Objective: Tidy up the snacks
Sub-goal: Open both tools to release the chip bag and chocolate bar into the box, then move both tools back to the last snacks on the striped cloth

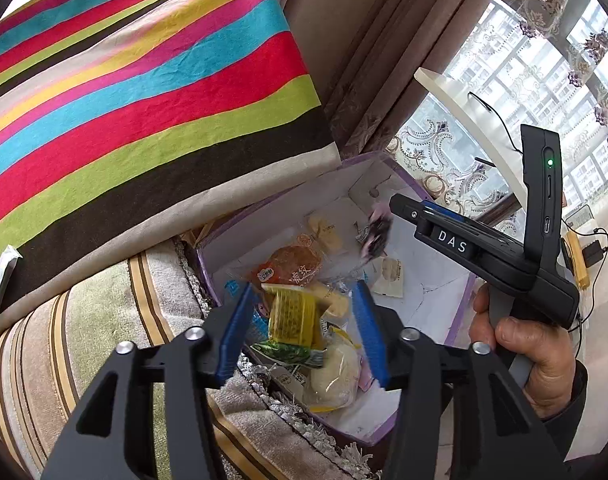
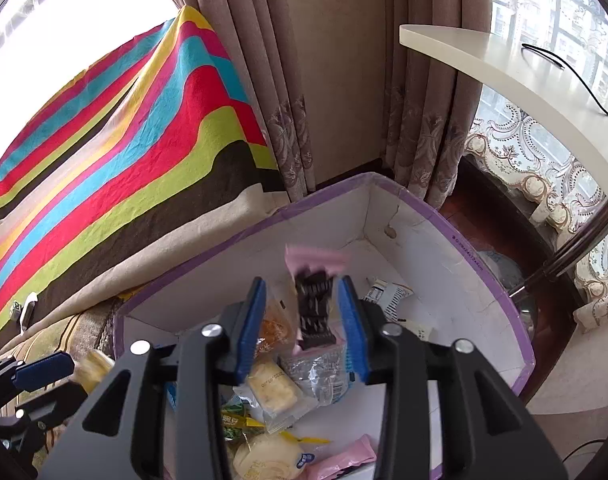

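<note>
Both grippers hang over the purple-rimmed box so snacks fall inside: the left gripper and right gripper spread wide, a pink-and-dark packet dropping free between the right fingers.

One purple-rimmed box holds the snacks. Two grippers show: left gripper and right gripper. One striped cloth, one white shelf.

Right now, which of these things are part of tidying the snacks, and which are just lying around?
Part of the job:
purple-edged white cardboard box
yellow foil snack packet
pink-and-dark wrapped snack
left gripper
right gripper

Lying about:
rainbow-striped cloth
beige patterned curtain
curved white shelf
black cable
</note>
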